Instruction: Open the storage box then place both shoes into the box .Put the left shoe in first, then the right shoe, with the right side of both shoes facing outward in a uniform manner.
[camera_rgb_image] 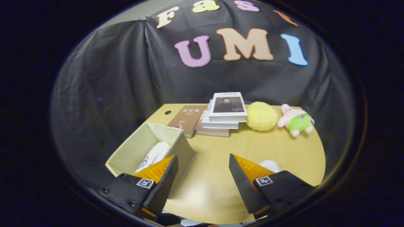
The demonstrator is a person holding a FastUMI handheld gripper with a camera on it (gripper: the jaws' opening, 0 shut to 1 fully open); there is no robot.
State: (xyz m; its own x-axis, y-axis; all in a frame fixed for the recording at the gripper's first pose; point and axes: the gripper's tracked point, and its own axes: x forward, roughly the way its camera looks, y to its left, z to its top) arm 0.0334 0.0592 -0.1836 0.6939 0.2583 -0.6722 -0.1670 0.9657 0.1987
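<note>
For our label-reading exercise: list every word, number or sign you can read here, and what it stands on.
Brown book: cover title too blurred to read.
Top book of the stack: title too small to read.
Shoe in the storage box: no legible text.
Gripper, fingers open above the table: square tags, no words.

1. A black cloth wall hangs behind and beside the table, full of folds.
2. The table has a yellow wood top with a small round hole.
</note>
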